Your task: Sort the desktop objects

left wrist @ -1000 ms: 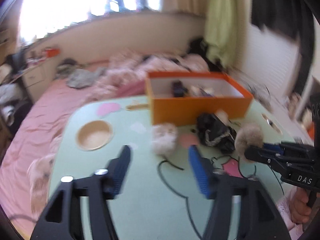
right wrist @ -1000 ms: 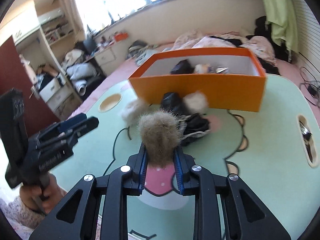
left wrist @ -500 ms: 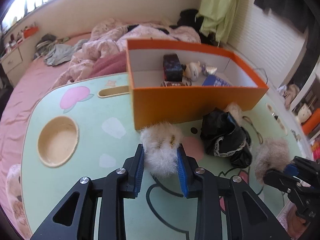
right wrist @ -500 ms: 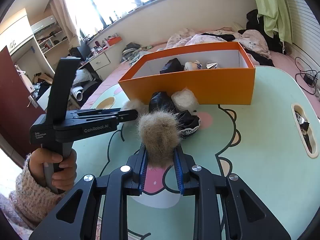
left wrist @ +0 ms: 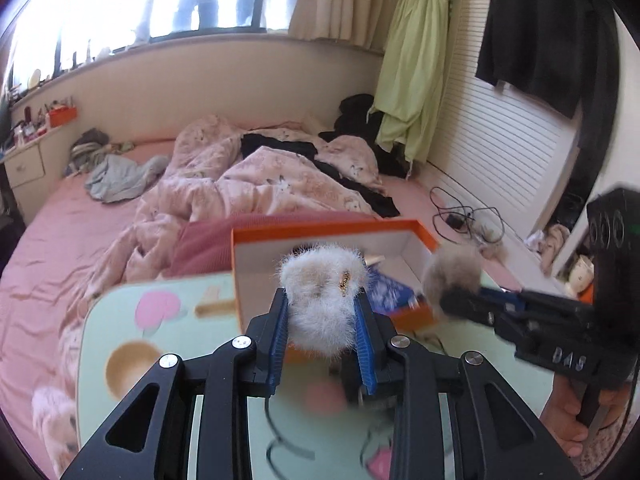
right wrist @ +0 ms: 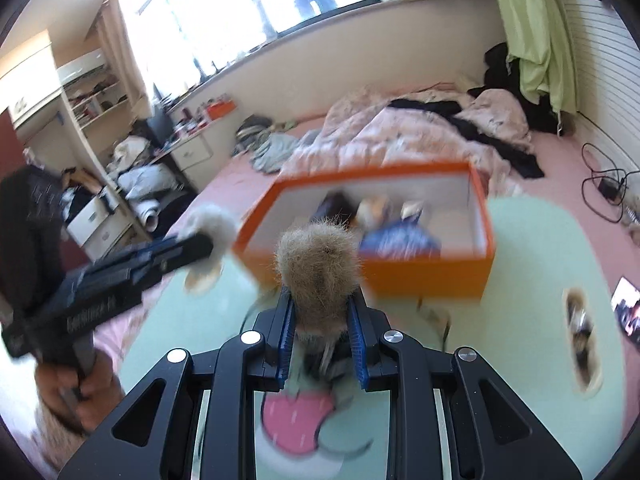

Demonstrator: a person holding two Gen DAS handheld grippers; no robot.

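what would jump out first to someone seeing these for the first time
Two fur pompoms held up at once: a white fluffy pompom pinched in the left tool, and a brown fluffy pompom in the right tool. Behind both, the bright orange box sits open on the pale green table, already holding things.

Bright daylight from blown-out window (left wrist: 168, 4), motion-blurred table (right wrist: 532, 272), fisheye-warped dark corners

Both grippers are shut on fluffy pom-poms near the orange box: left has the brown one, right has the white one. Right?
Colours are swapped. In the left wrist view the left gripper is shut on the white fluffy pom-pom; in the right wrist view the right gripper is shut on the brown fluffy pom-pom. Both are near the orange cardboard box.
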